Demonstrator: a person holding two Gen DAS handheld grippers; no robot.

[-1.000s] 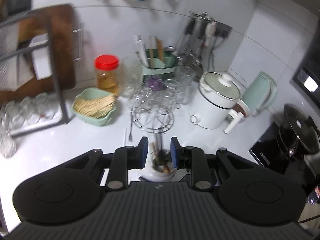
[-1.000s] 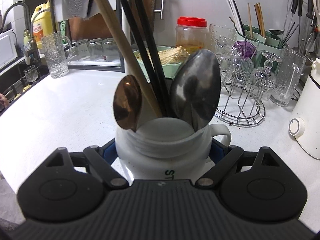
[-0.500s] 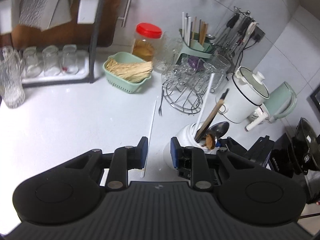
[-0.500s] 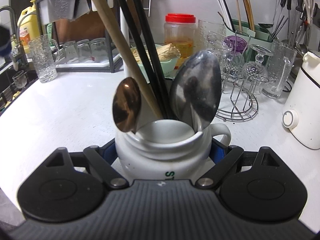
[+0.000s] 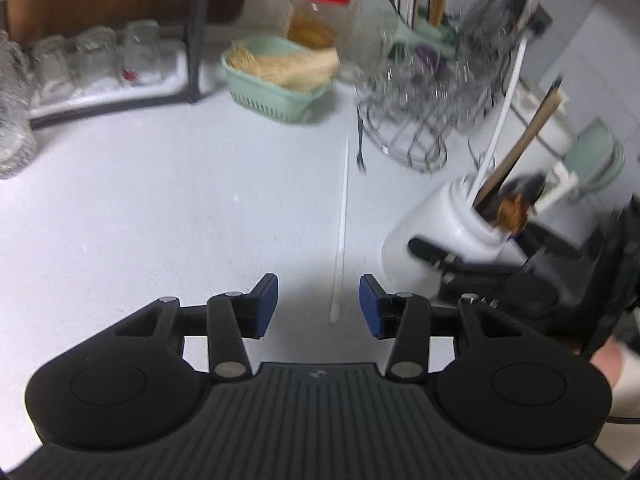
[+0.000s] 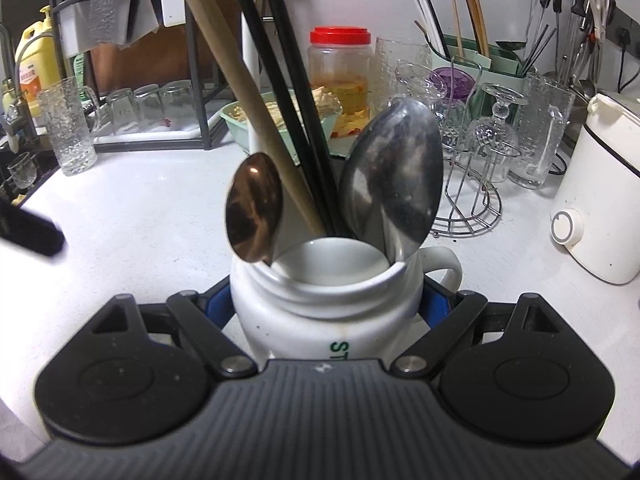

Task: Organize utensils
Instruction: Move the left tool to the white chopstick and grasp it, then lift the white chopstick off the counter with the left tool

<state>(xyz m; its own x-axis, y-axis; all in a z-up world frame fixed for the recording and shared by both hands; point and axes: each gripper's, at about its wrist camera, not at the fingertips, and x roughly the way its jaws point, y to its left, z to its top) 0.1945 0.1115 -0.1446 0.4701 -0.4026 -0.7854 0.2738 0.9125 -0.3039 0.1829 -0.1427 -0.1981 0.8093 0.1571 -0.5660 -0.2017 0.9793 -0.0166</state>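
Note:
My right gripper (image 6: 326,304) is shut on a white ceramic mug (image 6: 332,300) that stands on the white counter. The mug holds a silver spoon (image 6: 394,176), a copper spoon (image 6: 254,208), a wooden stick (image 6: 240,68), black chopsticks (image 6: 280,60) and a white chopstick. The mug also shows in the left wrist view (image 5: 444,236), at right. My left gripper (image 5: 319,306) is open and empty above the counter. A white chopstick (image 5: 341,232) lies on the counter, its near end between the left fingertips. A small fork (image 5: 360,148) lies beyond it.
A green basket of sticks (image 5: 280,76), a red-lidded jar (image 5: 318,12), a wire glass rack (image 6: 468,184), a green utensil holder (image 6: 480,60), a white cooker (image 6: 600,200) and a black dish rack with glasses (image 5: 120,56) line the back of the counter.
My left gripper has moved down towards the counter and opened wider, now astride the lying chopstick's near end. The right gripper still holds the mug, shifted slightly.

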